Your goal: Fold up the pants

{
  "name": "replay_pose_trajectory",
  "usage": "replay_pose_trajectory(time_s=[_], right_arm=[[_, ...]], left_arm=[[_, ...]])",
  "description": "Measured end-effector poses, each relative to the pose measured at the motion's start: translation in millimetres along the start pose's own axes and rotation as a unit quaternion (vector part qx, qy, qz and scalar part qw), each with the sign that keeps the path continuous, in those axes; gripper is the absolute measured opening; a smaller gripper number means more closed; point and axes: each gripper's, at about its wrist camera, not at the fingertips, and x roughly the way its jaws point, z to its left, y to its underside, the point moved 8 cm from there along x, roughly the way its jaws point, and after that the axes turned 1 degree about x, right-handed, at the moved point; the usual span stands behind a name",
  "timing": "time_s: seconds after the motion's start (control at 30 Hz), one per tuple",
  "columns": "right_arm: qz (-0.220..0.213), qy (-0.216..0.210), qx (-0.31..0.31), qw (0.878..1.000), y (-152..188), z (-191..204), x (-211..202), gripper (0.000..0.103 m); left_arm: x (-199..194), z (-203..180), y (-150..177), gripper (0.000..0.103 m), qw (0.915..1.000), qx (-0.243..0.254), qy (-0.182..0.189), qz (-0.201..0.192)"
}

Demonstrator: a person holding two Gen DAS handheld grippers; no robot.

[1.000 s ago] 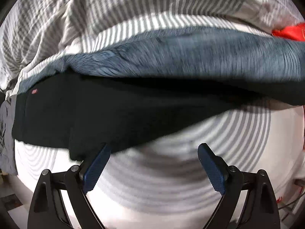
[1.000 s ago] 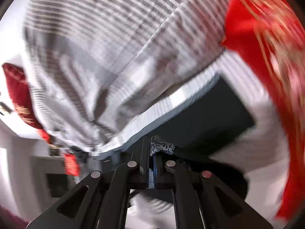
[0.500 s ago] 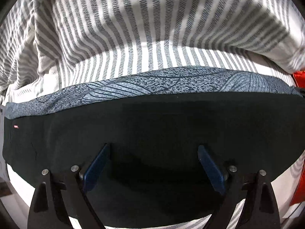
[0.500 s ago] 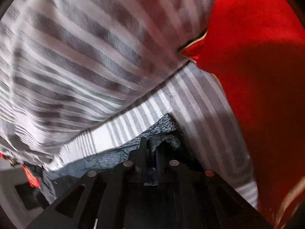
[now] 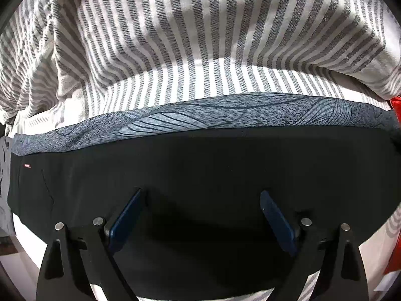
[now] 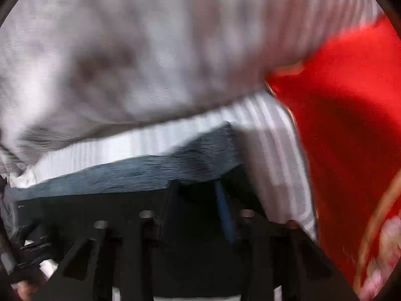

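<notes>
Black pants laid across a striped bed, with both grippers released above them.

A grey-and-white striped bed sheet [image 5: 200, 85] is seen beneath everything, and a rumpled striped duvet [image 5: 175, 25] is heaped along its far side. The black pants [image 5: 200, 165] are spread flat across the bed, with a grey-blue patterned layer [image 5: 225, 115] exposed along their far edge. A red fabric item [image 6: 351, 138] is seen lying just beside the right end of the pants. The left gripper [image 5: 200, 215] is held over the near part of the pants with its jaws spread wide and nothing between them. The right gripper [image 6: 198, 200] is shown, through motion blur, over the right end of the pants with its jaws parted and no cloth pinched. A small red tag [image 5: 26, 166] is visible near the left end of the pants.
</notes>
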Motion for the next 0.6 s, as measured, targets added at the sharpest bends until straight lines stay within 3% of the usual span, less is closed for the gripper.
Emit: replay_pose_trajectory(time_s=[0.07,0.17,0.23,0.43,0.6], right_arm=[[-0.015,-0.030,0.042,0.999,1.5,-6.6,-11.8,0.024],[-0.008,-0.006,0.035,0.999,15.6,-2.6,-27.4,0.039],[-0.006,-0.012,0.022,1.000,34.5,12.8,-40.3,0.049],[0.012,-0.045,-0.019,0.999,111.6,88.9,-45.3,0.050],[0.004,-0.052,-0.062,0.997,148.7,149.1,-27.7,0.050]], left_arm=[[-8.7,8.5,5.2,0.094,1.0000,-0.003,-0.005,-0.004],[-23.2,34.0,15.2,0.094,0.9996,-0.022,0.000,-0.017],[-29.4,56.7,20.2,0.094,0.9992,-0.034,-0.006,-0.021],[-44.3,149.6,5.6,0.094,0.9954,-0.063,-0.049,-0.053],[-5.1,220.0,-28.1,0.094,0.9924,-0.070,-0.088,-0.049]])
